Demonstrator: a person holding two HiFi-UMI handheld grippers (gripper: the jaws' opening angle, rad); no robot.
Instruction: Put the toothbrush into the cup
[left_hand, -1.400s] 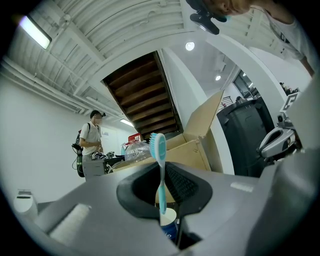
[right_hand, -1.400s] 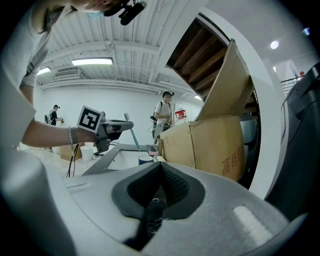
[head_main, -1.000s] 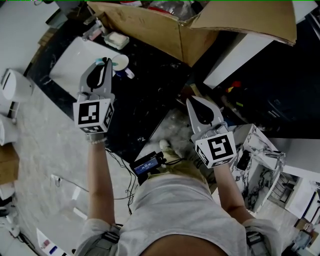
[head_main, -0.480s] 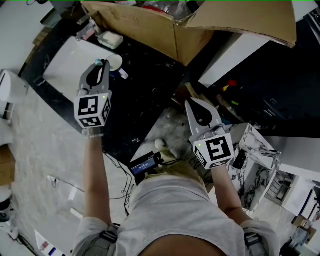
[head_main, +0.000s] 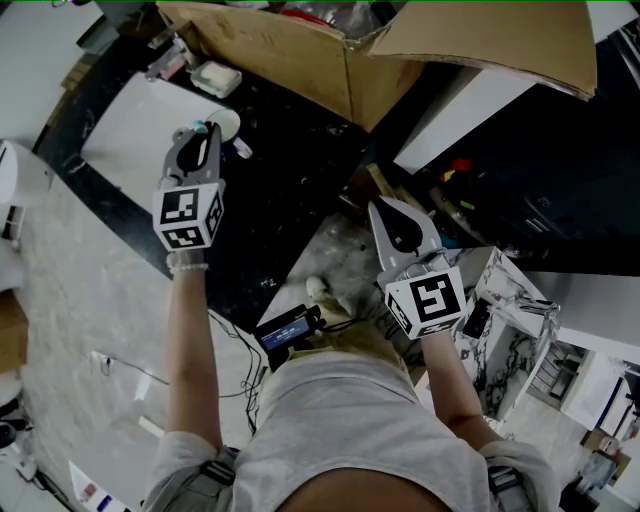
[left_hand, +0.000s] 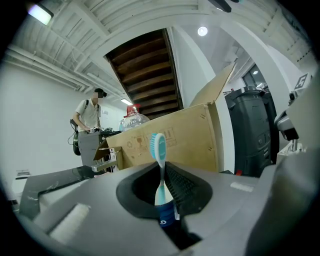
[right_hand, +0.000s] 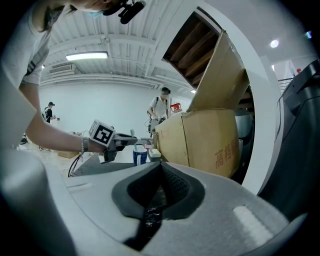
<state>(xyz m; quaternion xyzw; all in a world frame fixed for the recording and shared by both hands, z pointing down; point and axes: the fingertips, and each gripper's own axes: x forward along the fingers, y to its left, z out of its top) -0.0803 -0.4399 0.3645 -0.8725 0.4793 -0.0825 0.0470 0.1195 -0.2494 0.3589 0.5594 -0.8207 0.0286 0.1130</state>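
My left gripper (head_main: 205, 130) is shut on a teal and white toothbrush (left_hand: 158, 150), which stands upright between the jaws with its bristle head on top. Just beyond and below the tips is the blue and white cup (head_main: 226, 124) on the white tabletop (head_main: 125, 135). In the left gripper view the cup's blue wall (left_hand: 166, 219) shows under the handle. The right gripper view shows the left gripper (right_hand: 134, 140) directly over the cup (right_hand: 140, 155), the toothbrush (right_hand: 134, 132) rising above it. My right gripper (head_main: 393, 212) hangs lower right over dark floor, its jaws together and holding nothing.
A large open cardboard box (head_main: 300, 60) stands just behind the cup. A small pale box (head_main: 216, 78) lies near it on the table. A dark device with cables (head_main: 292, 328) and a marbled box (head_main: 512, 330) sit near my body. A person (left_hand: 90, 117) stands far off.
My left gripper has sunk a little with the toothbrush and drawn closer to the cup. The right gripper has stayed in place.
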